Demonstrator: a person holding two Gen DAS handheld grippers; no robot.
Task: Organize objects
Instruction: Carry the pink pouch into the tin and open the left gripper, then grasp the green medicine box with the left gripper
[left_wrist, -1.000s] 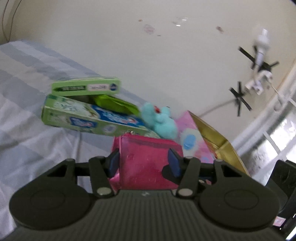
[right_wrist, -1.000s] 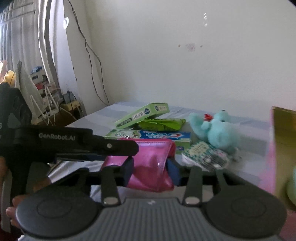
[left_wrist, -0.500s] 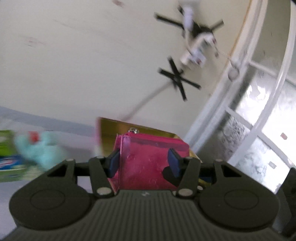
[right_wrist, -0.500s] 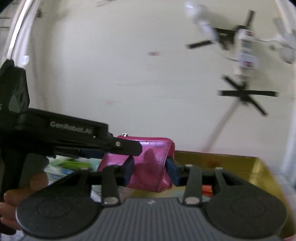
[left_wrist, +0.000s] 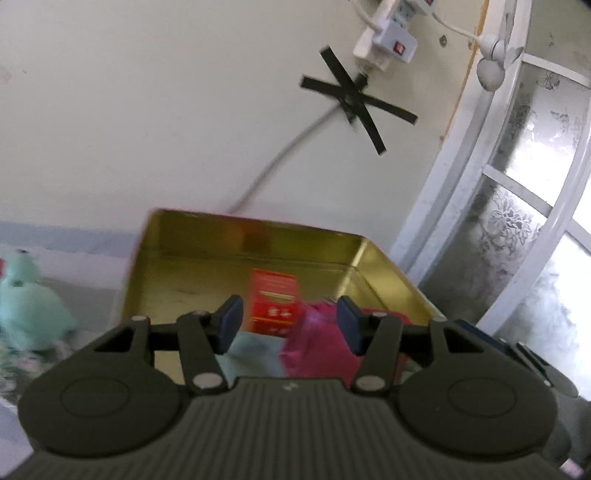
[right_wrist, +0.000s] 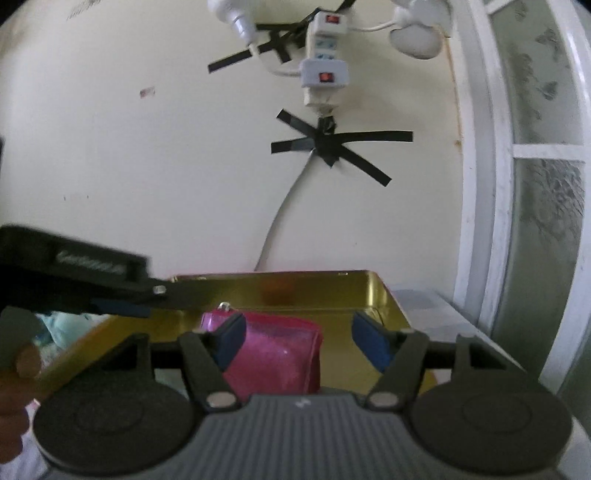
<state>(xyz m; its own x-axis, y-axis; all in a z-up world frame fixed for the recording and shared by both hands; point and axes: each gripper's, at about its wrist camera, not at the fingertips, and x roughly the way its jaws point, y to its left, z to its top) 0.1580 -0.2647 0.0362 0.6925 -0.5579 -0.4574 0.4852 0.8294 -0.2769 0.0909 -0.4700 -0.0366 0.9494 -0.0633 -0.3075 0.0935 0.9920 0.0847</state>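
Pouch (right_wrist: 275, 354), the pink shiny one, sits inside the gold tin (right_wrist: 373, 291) now, near its front. We have it in the tin, so the good thing to do is let it lie there and lift our tools up and back, slow and straight. That way we do not bump the tin wall or drag the pouch out again.

Our right gripper (right_wrist: 299, 341) has its jaws wide open. The pouch is just by the left one, and we cannot tell if they touch. Our left gripper (left_wrist: 288, 325) has open jaws too, holding nothing, and it looks down into the tin from the left side. A small red box (left_wrist: 273, 299) stands deeper in the tin, behind the pouch.
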